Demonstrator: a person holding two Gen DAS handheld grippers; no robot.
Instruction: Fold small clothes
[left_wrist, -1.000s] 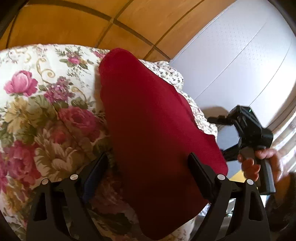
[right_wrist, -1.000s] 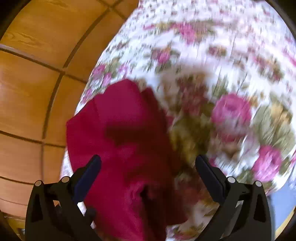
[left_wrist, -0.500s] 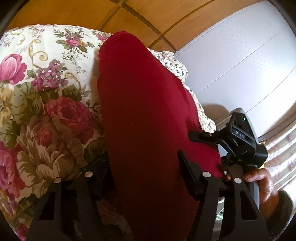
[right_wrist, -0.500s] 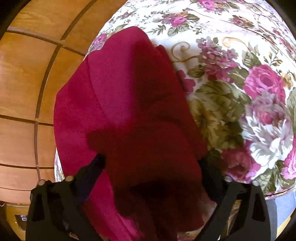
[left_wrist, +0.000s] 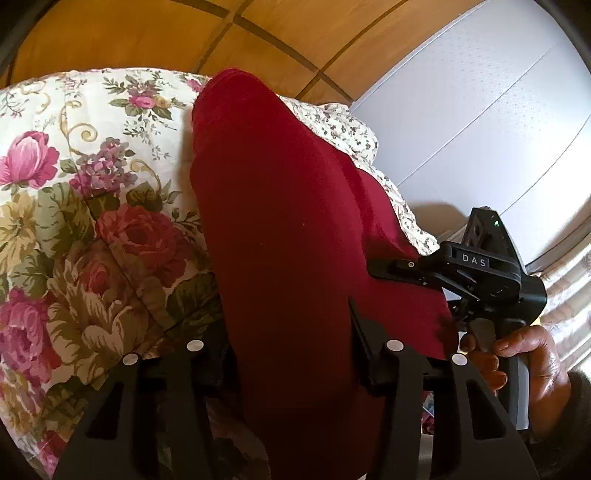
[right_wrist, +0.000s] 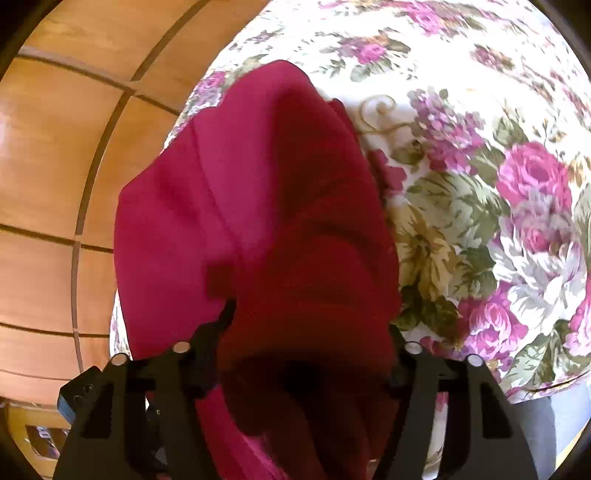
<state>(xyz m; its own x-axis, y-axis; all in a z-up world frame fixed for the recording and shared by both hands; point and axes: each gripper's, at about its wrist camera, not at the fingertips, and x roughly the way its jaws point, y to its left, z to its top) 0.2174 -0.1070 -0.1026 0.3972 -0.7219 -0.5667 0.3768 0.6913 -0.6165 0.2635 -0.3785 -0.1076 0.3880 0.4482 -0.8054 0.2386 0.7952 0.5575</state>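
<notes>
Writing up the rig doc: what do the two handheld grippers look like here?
Both are matte black plastic. The left gripper and right gripper have angular cut-out finger arms with silver round fasteners. The right one's body carries white "DAS" lettering, a green LED and a grey handle. A dark sleeve shows.

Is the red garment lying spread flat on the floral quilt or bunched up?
Bunched up: the red garment humps in thick folds on the floral quilt, not flat.

Black plastic left gripper (left_wrist: 291, 343) and right gripper (right_wrist: 306, 339), each with cut-out finger frames and round silver screw heads. White "DAS" lettering and a small green light on the right gripper body. Grey handle. Dark sleeve (left_wrist: 580, 413) at the wrist.
</notes>
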